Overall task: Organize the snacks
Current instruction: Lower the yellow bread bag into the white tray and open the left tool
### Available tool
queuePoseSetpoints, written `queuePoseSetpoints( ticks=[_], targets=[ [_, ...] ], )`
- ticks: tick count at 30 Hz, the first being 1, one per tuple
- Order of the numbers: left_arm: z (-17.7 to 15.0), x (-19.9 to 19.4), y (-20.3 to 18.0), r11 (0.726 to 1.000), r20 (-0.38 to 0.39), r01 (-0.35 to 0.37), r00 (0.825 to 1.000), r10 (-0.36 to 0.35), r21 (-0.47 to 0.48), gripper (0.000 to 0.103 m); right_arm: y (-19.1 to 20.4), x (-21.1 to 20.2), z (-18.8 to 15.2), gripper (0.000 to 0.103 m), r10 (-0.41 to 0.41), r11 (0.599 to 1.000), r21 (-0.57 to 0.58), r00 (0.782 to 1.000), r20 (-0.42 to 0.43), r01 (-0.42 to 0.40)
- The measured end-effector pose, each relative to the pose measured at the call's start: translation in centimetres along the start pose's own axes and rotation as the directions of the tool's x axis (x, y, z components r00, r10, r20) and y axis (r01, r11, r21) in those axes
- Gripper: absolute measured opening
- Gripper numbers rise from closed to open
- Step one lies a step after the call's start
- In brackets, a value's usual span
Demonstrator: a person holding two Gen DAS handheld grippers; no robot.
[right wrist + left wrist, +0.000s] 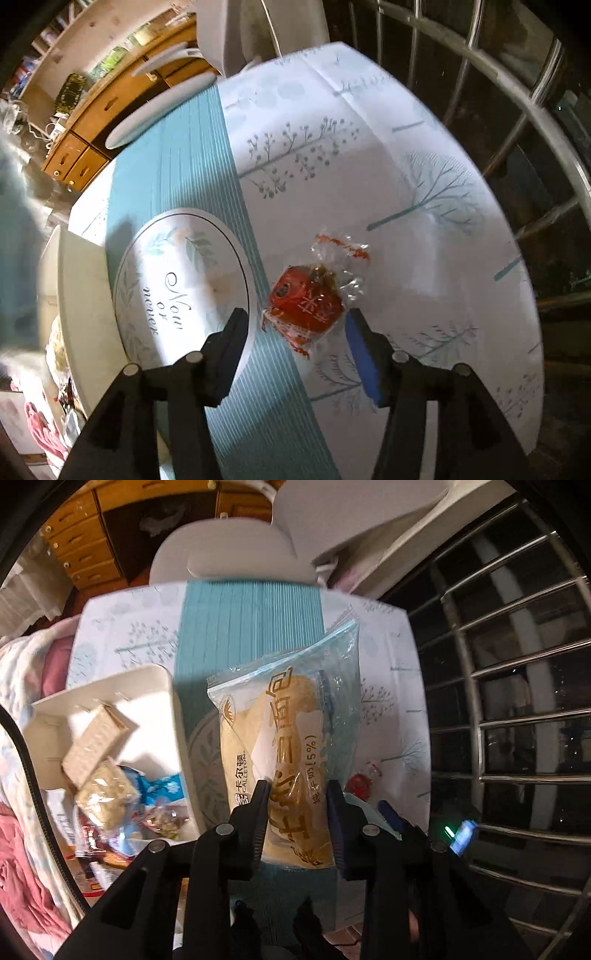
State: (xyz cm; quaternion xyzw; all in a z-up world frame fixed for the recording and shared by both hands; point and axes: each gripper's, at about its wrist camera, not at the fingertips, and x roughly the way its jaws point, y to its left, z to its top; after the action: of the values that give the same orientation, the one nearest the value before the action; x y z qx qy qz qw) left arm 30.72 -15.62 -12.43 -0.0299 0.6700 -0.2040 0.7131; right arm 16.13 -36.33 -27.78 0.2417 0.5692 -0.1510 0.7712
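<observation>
My left gripper (297,788) is shut on a clear packet of yellow bread (280,746) with printed lettering, held up above the table. Below it to the left stands a white box (173,709) with several snack packets inside. A small red snack in clear wrap (308,302) lies on the tablecloth beside the round printed plate (147,266). My right gripper (295,317) hangs over it with its jaws open and standing either side of the snack, not pressing it. The same red snack (360,784) shows past the right finger in the left wrist view.
The table wears a white cloth with tree prints and a teal strip (177,177). A white chair (229,561) stands at the far side. Metal window bars (517,701) run along the right. Wooden drawers (85,550) and pink bedding (22,867) are to the left.
</observation>
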Motion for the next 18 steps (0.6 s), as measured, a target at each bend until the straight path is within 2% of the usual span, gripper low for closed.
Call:
queuePoseSetpoints(
  ticks=[5,9,10,12,13,15,18],
  targets=[
    [-1.1,-4.3,3.1,1.0,0.069,-0.014,0.997,0.016,-0.018,0.028,0.3,1.5,0.4,0.055,-0.095,0.995,0.035,0.995,-0.019,0.096],
    [-2.3,-6.4,7.5,0.996,0.115,-0.043,0.992,0.053,-0.08,0.028,0.7,1.0,0.2,0.044,-0.11,0.992,0.055,0.994,0.009,0.11],
    [-2.6,-6.8,8.7,0.994,0.119,-0.046,0.991,0.058,-0.099,0.028,0.9,0.6,0.1,0.039,-0.111,0.992,0.055,0.994,0.019,0.11],
    [-3.3,-7.2,11.3,0.988,0.116,-0.057,0.99,0.075,-0.146,0.029,1.5,-0.2,0.0,0.035,-0.107,0.993,0.058,0.994,0.036,0.105],
    [-3.5,-7.1,12.4,0.984,0.11,-0.059,0.991,0.078,-0.166,0.029,1.8,-0.6,-0.2,0.027,-0.093,0.994,0.06,0.995,0.044,0.091],
    [-4.2,-7.0,14.8,0.976,0.097,-0.059,0.992,0.08,-0.209,0.029,3.0,-1.9,-0.5,0.001,-0.055,0.997,0.049,0.996,0.069,0.051],
    [-5.4,-6.6,17.8,0.965,0.078,-0.053,0.994,0.075,-0.255,0.03,5.5,-4.1,-1.5,0.0,-0.021,1.0,0.003,0.994,0.11,0.021]
  ],
)
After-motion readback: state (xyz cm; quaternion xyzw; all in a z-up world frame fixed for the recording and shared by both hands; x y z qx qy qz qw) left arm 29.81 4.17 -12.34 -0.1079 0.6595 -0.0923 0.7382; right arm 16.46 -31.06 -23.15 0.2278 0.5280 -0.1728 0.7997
